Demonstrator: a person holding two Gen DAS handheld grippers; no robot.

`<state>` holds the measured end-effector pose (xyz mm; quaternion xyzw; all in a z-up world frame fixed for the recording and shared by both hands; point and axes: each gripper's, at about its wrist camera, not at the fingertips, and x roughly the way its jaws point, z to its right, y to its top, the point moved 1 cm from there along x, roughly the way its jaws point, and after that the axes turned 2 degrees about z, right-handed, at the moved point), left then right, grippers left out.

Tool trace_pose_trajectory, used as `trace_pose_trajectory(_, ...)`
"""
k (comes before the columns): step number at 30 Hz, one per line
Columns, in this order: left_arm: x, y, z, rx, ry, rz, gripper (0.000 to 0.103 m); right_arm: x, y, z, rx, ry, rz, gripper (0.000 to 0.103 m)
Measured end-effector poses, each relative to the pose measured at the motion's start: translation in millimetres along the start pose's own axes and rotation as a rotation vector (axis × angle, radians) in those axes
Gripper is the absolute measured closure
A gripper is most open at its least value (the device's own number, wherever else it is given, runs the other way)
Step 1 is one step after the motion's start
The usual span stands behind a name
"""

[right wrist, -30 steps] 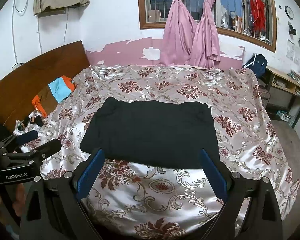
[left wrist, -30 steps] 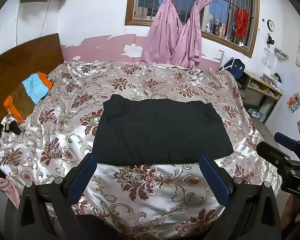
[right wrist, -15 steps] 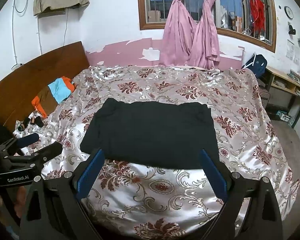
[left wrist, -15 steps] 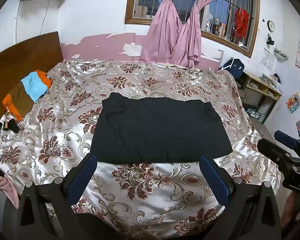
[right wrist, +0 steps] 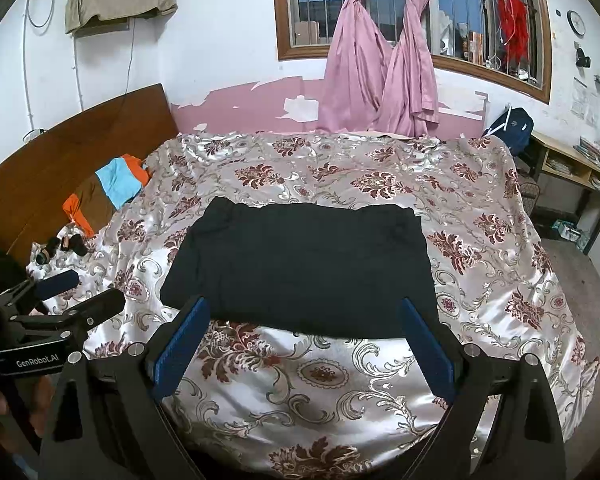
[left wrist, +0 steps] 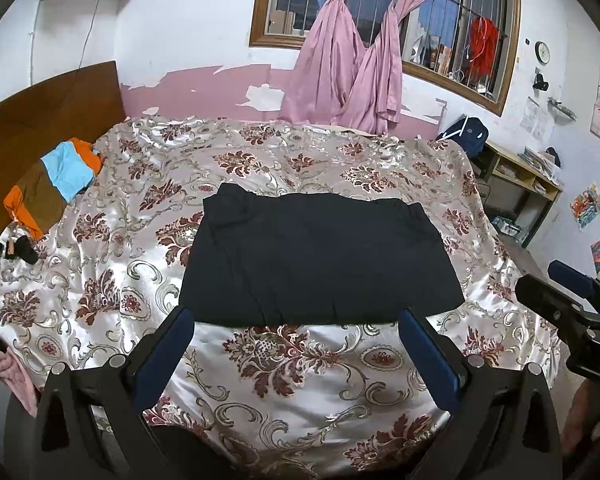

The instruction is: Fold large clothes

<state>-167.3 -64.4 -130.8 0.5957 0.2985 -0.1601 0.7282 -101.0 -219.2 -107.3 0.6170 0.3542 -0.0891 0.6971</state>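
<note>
A black garment [left wrist: 320, 260] lies folded flat in a rough rectangle in the middle of the bed; it also shows in the right wrist view [right wrist: 300, 268]. My left gripper [left wrist: 296, 322] is open and empty, held above the near edge of the bed, just short of the garment's near edge. My right gripper [right wrist: 302, 314] is open and empty at about the same distance. Each gripper appears at the side of the other's view: the right one [left wrist: 560, 300] and the left one [right wrist: 68, 296].
The bed has a shiny floral cover [left wrist: 100, 300]. An orange, blue and brown cloth [left wrist: 56, 184] lies by the wooden headboard [left wrist: 40, 108], with small dark items [left wrist: 20, 250] near it. A shelf unit [left wrist: 516, 176] and a backpack [left wrist: 466, 134] stand at the right wall.
Both grippers have drifted only slightly, the left view shifting a little. The garment has not moved and both grippers stay open.
</note>
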Motion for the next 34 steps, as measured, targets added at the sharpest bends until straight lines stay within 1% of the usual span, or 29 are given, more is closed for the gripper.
trace_pose_trajectory(9,0,-1,2,0.007,0.006,0.0,0.0,-2,3,1,0.004,-0.005,0.009,0.01)
trace_pose_trajectory(18,-4,-3,8,0.022,-0.02,0.011,0.0,-2,2,1,0.005,-0.005,0.009,0.01)
trace_pose_trajectory(21,-3,0,4,-0.002,-0.046,0.002,0.0,-3,2,1,0.005,-0.005,0.009,0.01)
trace_pose_trajectory(25,-2,-1,-3,-0.061,-0.107,-0.015,0.0,-2,2,1,0.006,-0.005,0.01,0.01)
trace_pose_trajectory(28,-2,-3,-7,-0.089,-0.092,-0.015,0.0,-2,2,2,0.005,-0.004,0.008,0.01)
trace_pose_trajectory(34,4,-4,-6,-0.054,-0.022,0.005,0.0,-1,-1,4,0.011,-0.003,0.001,0.01)
